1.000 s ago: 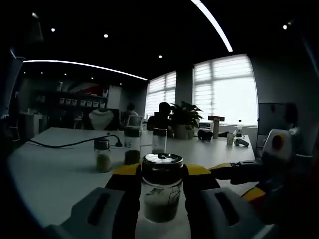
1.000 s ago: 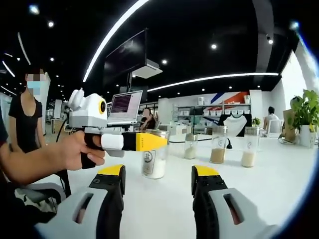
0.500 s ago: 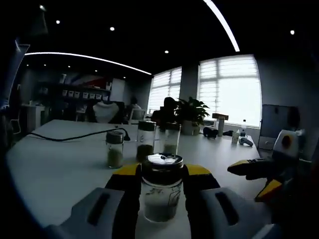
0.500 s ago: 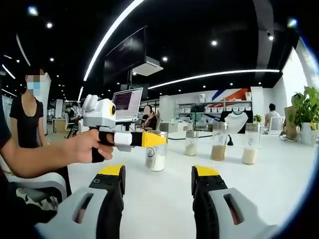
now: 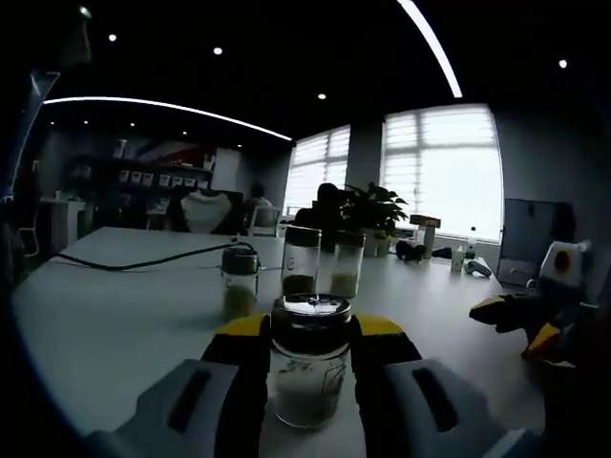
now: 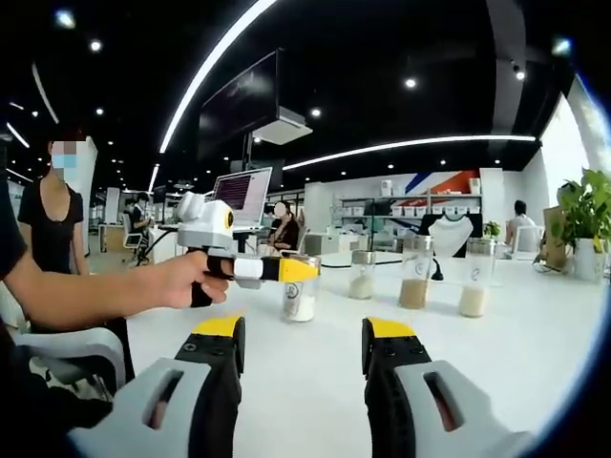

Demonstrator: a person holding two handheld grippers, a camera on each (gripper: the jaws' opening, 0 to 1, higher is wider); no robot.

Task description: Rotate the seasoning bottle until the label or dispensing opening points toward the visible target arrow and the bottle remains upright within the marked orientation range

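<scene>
The seasoning bottle (image 5: 308,367) stands upright on the white table (image 5: 105,324), near the camera in the left gripper view, with pale powder in its lower part and a dark metal lid. A small label shows on its glass in the right gripper view (image 6: 300,300), too small to read. The left gripper (image 5: 307,355) has its yellow-tipped jaws pressed against both sides of the bottle, holding it. Farther off stand three more jars (image 5: 301,261) in a loose row, and a black cable (image 5: 134,262) lies beyond them to the left. The right gripper (image 6: 299,348) hovers above bare tabletop, jaws wide apart, holding nothing. A person's hand (image 6: 186,281) grips the left tool's handle.
</scene>
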